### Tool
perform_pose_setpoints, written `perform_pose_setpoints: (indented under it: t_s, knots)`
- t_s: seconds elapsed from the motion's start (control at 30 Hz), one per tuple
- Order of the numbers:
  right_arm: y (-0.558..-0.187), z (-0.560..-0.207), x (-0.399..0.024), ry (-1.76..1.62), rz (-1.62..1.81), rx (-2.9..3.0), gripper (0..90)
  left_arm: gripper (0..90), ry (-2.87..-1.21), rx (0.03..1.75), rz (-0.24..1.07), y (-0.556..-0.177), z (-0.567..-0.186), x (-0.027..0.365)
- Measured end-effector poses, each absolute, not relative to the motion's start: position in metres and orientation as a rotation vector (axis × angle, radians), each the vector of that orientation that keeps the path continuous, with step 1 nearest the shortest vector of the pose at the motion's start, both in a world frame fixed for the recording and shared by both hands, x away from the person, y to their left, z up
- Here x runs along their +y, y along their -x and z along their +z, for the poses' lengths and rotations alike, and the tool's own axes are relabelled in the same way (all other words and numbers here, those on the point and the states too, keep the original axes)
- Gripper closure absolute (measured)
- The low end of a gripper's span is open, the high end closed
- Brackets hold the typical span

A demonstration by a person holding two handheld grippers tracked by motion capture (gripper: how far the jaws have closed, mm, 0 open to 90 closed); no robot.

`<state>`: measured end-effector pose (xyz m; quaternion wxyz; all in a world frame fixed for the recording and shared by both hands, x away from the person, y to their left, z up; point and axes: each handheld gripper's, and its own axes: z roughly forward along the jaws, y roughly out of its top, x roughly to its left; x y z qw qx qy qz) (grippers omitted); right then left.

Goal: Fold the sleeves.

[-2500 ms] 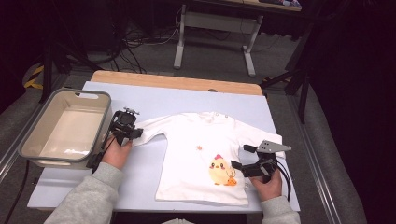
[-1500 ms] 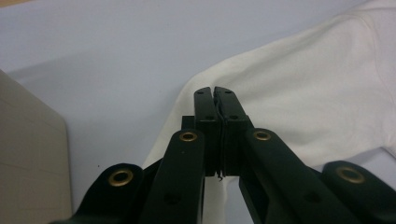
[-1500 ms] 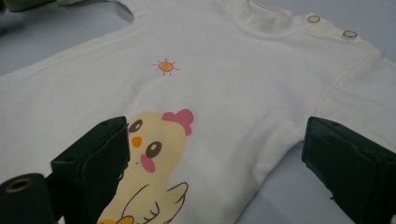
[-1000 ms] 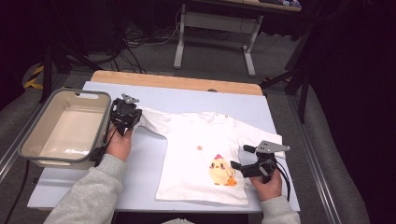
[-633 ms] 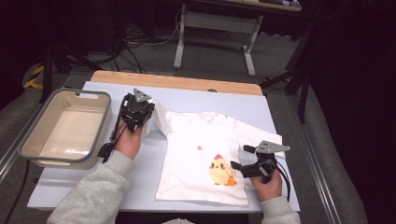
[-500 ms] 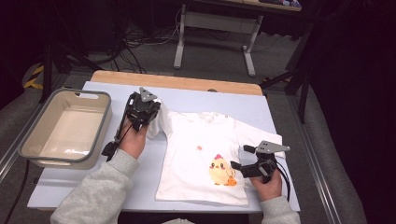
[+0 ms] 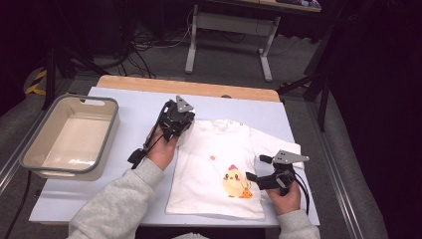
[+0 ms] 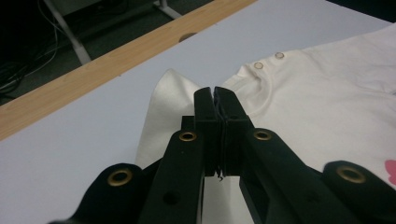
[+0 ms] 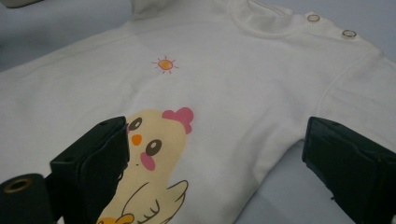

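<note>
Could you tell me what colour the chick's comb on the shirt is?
Pink comb, clearest in the right gripper view.

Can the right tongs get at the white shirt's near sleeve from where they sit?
Probably yes: the right tongs stand open over the white chick-print shirt, and its short sleeve lies flat between their jaws with nothing on it.

We can read no words, brands or numbers anywhere, the white shirt (image 7: 224,169) carries only printed pictures, a yellow chick (image 9: 149,158) with a pink comb, a small orange sun (image 9: 165,64) above it
</note>
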<state>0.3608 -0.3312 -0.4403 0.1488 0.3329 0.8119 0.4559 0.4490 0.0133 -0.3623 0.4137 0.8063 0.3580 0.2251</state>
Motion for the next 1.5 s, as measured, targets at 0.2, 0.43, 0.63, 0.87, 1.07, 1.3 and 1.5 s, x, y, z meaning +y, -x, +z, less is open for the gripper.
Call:
perform_pose_setpoints:
  t_s: [0.2, 0.43, 0.63, 0.87, 1.07, 1.3, 1.5]
  knots:
    - [-0.36, -0.44, -0.331, -0.955, 1.31, 2.334, 8.1, 88.2, -2.074, 0.84, 0.513, -0.451, -0.371, -0.004]
    - [-0.36, -0.44, -0.331, -0.956, 1.31, 2.335, 8.0, 61.2, -2.092, 0.759, 0.381, -0.455, -0.38, -0.009]
    - [-0.36, -0.44, -0.331, -0.954, 1.308, 2.337, 7.8, 42.1, -2.071, 0.788, 0.374, -0.453, -0.373, 0.01]
    - [-0.36, -0.44, -0.33, -0.95, 1.303, 2.341, 7.7, 28.2, -2.091, 0.85, 0.367, -0.453, -0.381, 0.035]
    - [-0.36, -0.441, -0.33, -0.948, 1.298, 2.342, 7.7, 29.2, -2.146, 0.932, 0.362, -0.461, -0.397, 0.05]
    - [-0.36, -0.441, -0.329, -0.942, 1.296, 2.345, 7.8, 35.2, -2.194, 1.02, 0.309, -0.468, -0.411, 0.059]
    - [-0.36, -0.441, -0.329, -0.94, 1.29, 2.343, 7.9, 40.7, -2.226, 1.101, 0.296, -0.474, -0.419, 0.064]
